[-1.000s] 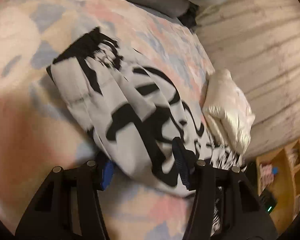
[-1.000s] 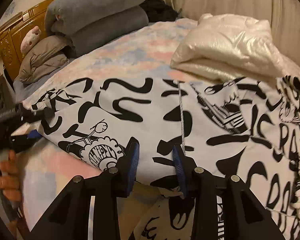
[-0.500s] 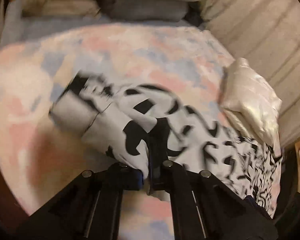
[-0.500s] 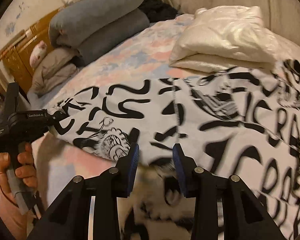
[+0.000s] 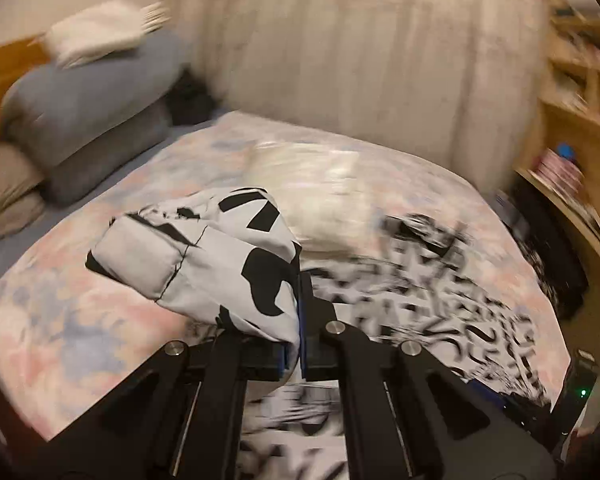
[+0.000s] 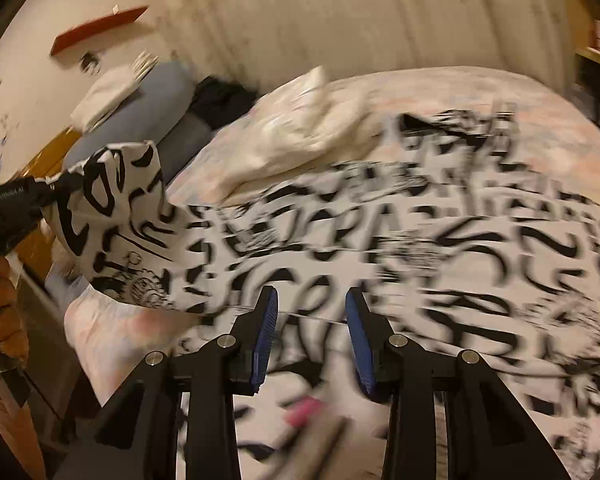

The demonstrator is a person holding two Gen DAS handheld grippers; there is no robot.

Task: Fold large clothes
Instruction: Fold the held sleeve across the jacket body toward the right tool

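Note:
A large white garment with black graffiti print [image 6: 400,248] lies spread over the bed. My left gripper [image 5: 298,320] is shut on one end of the garment [image 5: 220,264] and holds it lifted above the bed; that raised end also shows at the left of the right wrist view [image 6: 120,208], pinched in the left gripper [image 6: 56,190]. My right gripper [image 6: 312,316] is open and empty, with its blue pads [image 6: 266,328] just above the garment's near part. Both views are blurred by motion.
A pastel patterned bedspread [image 5: 60,320] covers the bed. A shiny cream folded quilt [image 5: 324,188] lies at the far side. Grey-blue bolsters [image 5: 88,116] stack at the head. A curtain [image 5: 360,60] hangs behind, and wooden shelves [image 5: 572,128] stand at the right.
My left gripper went from open to shut on the garment's end and lifted it. My right gripper stayed open and rose and tilted up over the garment.

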